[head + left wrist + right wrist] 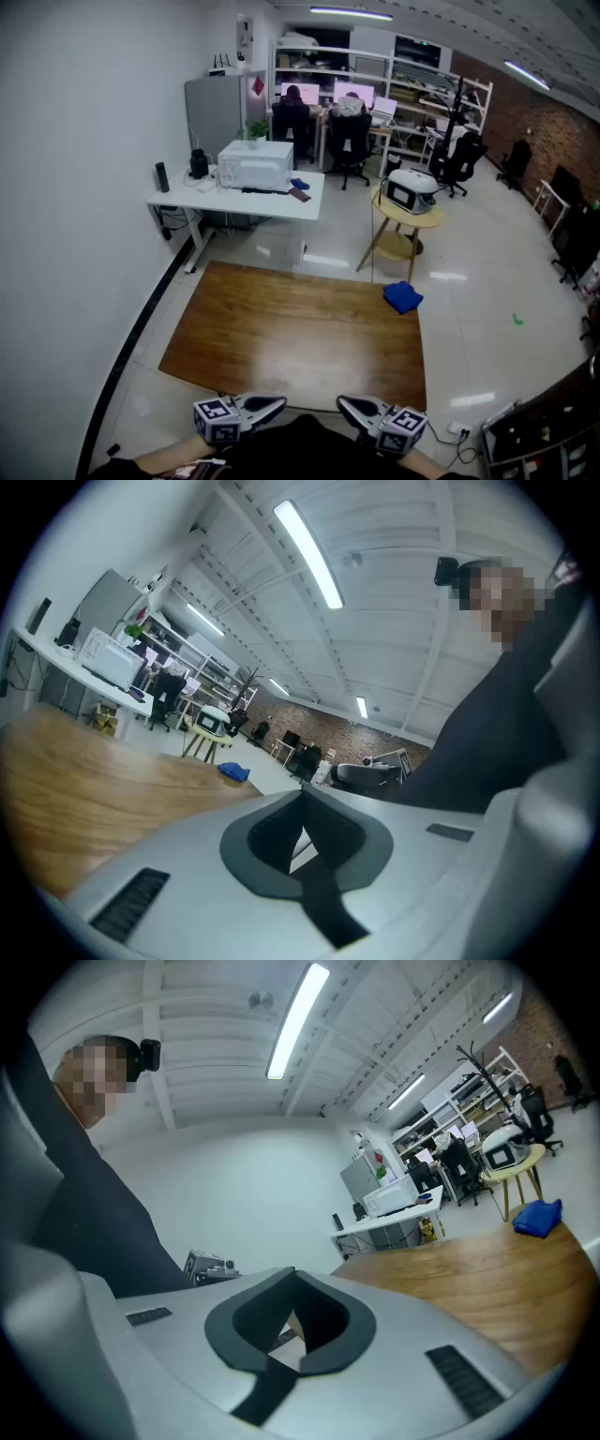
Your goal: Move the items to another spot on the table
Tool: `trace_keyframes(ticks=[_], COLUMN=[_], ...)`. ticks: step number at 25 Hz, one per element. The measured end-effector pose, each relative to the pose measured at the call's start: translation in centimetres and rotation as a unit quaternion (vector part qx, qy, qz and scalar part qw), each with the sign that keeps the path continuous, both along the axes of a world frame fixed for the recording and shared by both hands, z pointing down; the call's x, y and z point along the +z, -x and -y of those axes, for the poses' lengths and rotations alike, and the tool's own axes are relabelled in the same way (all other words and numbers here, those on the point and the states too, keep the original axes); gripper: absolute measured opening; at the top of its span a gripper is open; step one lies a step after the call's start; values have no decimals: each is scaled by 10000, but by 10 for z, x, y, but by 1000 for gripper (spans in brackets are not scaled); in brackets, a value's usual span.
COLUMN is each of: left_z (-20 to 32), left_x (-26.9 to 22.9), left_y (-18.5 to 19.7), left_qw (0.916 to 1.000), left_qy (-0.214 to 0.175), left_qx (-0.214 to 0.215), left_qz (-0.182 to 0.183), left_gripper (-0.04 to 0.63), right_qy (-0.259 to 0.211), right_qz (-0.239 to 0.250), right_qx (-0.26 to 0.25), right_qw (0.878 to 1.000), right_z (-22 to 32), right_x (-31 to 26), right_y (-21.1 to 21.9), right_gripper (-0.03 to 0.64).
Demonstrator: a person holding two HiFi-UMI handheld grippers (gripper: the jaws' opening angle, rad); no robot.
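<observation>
A blue folded cloth [403,297] lies at the far right corner of the brown wooden table [281,328]; it also shows as a small blue cloth [234,772] in the left gripper view and as the cloth [537,1218] in the right gripper view. My left gripper [279,404] and right gripper [343,404] sit at the table's near edge, close to my body, tips pointing at each other. Both are shut with nothing between the jaws. The left gripper [302,795] sees the right one [370,772] across from it. The right gripper [295,1275] is far from the cloth.
A white desk [234,199] with a white box-shaped appliance [255,166] stands beyond the table. A round yellow side table [410,217] carrying a small appliance is at the back right. People sit at desks by the far shelves. A dark cabinet [544,431] is at the lower right.
</observation>
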State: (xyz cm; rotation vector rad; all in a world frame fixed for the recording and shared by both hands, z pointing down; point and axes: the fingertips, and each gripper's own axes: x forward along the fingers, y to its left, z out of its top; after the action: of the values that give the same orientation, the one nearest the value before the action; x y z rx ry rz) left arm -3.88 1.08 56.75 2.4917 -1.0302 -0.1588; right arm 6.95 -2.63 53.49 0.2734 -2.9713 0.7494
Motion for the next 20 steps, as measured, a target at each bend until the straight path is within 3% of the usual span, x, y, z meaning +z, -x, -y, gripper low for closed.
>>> trace_keyframes(ticks=[7, 15, 20], left_z=[16, 66, 109], left_x=[1, 4, 12], left_y=[-61, -31, -27], left_qw=[9987, 9969, 9919], left_qy=[411, 510, 577], left_qx=[289, 521, 1126], left_qz=[-115, -305, -100], left_gripper=[15, 15, 15], right_qy=[88, 138, -113], right_qz=[-24, -230, -354], right_qx=[286, 799, 1503], right_qw=[9995, 9964, 9879], right_z=[32, 84, 143], right_x=[13, 24, 17], right_y=[-59, -44, -54], right_gripper=[3, 3, 3])
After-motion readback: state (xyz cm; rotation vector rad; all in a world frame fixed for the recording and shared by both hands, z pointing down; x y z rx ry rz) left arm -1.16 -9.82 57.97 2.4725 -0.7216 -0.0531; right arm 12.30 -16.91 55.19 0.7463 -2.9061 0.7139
